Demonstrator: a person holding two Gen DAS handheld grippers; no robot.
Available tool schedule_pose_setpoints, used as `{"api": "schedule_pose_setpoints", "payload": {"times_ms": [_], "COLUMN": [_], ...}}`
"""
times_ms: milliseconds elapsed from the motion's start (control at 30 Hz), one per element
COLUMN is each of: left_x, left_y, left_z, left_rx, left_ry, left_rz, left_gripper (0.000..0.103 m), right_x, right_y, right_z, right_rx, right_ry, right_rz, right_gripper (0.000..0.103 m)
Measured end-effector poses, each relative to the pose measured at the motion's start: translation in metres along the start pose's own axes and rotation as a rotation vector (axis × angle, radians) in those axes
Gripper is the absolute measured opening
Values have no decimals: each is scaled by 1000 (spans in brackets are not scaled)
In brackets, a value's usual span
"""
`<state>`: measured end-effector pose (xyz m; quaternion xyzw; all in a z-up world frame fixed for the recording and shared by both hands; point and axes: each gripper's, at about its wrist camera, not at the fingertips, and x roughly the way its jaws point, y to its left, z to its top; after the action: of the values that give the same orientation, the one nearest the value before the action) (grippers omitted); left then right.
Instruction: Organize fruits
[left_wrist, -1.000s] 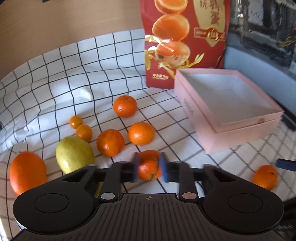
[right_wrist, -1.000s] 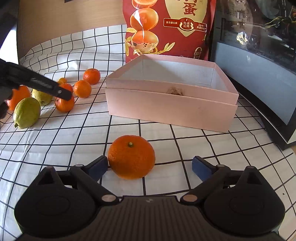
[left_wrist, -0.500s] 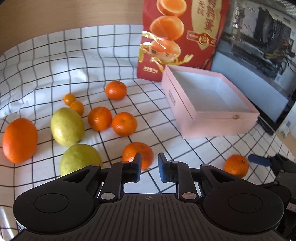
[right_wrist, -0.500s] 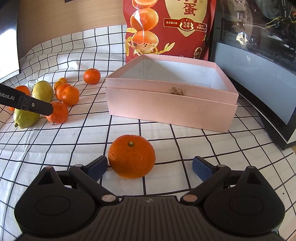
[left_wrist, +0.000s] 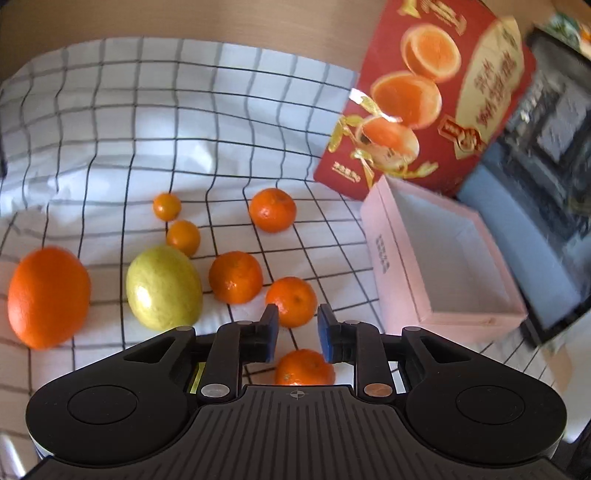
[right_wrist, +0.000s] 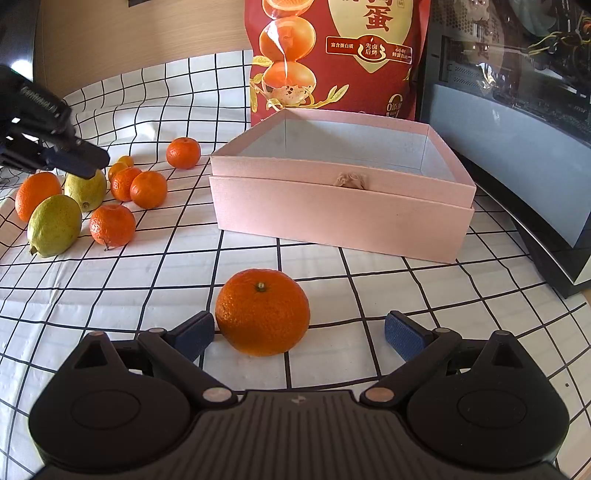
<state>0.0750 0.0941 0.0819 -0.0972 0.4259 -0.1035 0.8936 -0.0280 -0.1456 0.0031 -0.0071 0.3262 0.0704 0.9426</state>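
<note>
Sorting barely begun: pink box (right_wrist: 343, 218) empty. Right gripper (right_wrist: 299, 332) jaws released astride mandarin (right_wrist: 262, 312); next, clench, lift. Left gripper (left_wrist: 294, 332) jaws clenched, empty.

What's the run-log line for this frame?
left gripper: shut, empty | right gripper: open around mandarin | pink box: empty

The open pink cardboard box (right_wrist: 343, 206) has nothing above its mouth, so entry from above is free; the tall red snack bag (right_wrist: 332, 55) walls its far side and a dark monitor (right_wrist: 517, 110) its right. Bare checked white cloth (right_wrist: 147, 280) lies near the box. Far left, a crowded cluster of oranges and green pears (right_wrist: 92, 199) leaves only narrow gaps.
</note>
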Motion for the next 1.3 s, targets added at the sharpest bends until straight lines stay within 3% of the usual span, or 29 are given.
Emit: {"api": "schedule_pose_setpoints", "payload": {"times_ms": [233,333,433,633,667,833,1133,1300], "left_x": [12,11,9,18,19,34,47,24], "left_y": [-36,-49,-55,-47,-44,-36,-40,-45], "left_z": [-26,-41,-47,-42,-40,-36,-35,-47], "left_rx": [255,384,445,458,449,402,371,320], "left_ry": [72,59,58,31,33,97,97,61], "left_rz": [-7,25,18,114,120,68,76,-25], "left_gripper": [29,31,34,36,43,57,50,50], "right_x": [0,0,1,1,1,1,1,1], "right_y": [0,0,1,1,1,0,1,0], "right_z": [1,1,1,1,1,1,1,1], "right_rx": [4,9,2,-3,-3,-1,-1,-3], "right_ry": [1,0,3,6,6,5,5,9], "right_rz": [6,9,4,1,1,0,0,7], "right_gripper": [100,100,100,100,100,100,100,101]}}
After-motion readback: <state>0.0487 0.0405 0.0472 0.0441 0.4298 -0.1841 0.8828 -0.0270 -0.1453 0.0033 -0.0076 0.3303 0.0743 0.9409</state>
